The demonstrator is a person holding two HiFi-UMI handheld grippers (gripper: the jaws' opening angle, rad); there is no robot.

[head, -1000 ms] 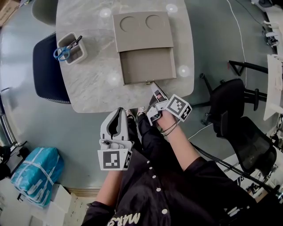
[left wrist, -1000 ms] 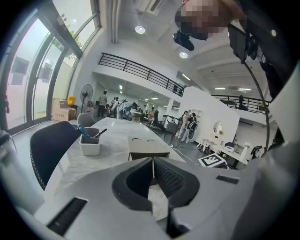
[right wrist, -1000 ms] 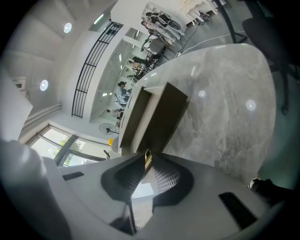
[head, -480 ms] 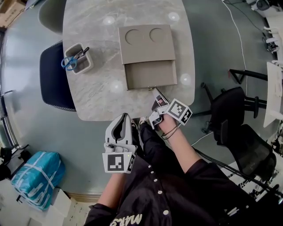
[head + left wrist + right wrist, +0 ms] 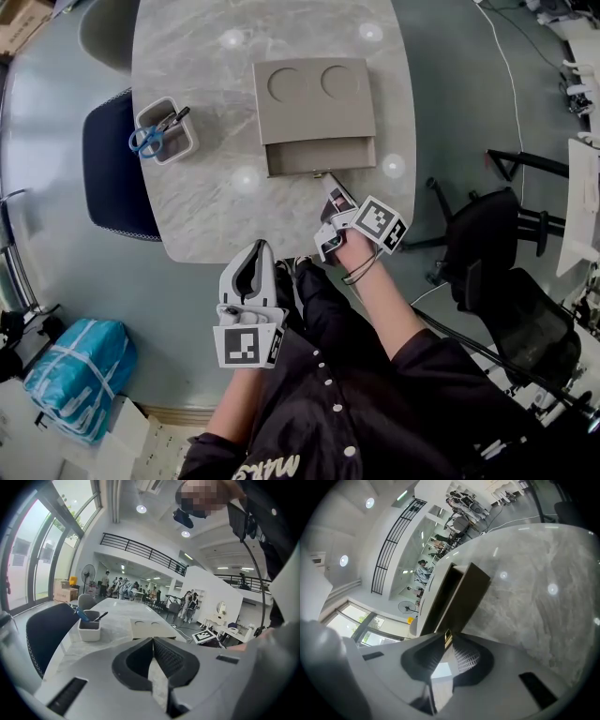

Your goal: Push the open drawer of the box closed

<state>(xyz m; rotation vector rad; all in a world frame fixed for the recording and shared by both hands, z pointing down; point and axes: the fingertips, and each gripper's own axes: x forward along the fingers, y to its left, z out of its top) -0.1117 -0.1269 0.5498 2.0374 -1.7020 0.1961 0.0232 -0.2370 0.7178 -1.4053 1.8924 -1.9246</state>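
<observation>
Down on the floor at my far left lies a blue bag [image 5: 80, 366], and above it a dark chair [image 5: 112, 169] is tucked against the marble table [image 5: 216, 206]. Near that edge of the tabletop stands a small grey cup [image 5: 169, 142] holding blue-handled scissors [image 5: 141, 141]. My left gripper [image 5: 255, 251] hangs off the table's near edge, over my lap, touching nothing; its jaws are pressed together with nothing between them. Its own view looks across the tabletop at the cup and the box beyond.

Toward the middle of the table sits the tan box [image 5: 314, 94], two round recesses in its top. Its drawer [image 5: 321, 156] sticks partly out toward me, with a small brass pull [image 5: 320, 174] on the front. My right gripper [image 5: 330, 189] reaches over the table edge to it; the jaws are together, their tips right at the pull. I cannot tell whether they pinch it or just press on it. Well off to the right stands a black office chair [image 5: 497, 234].
</observation>
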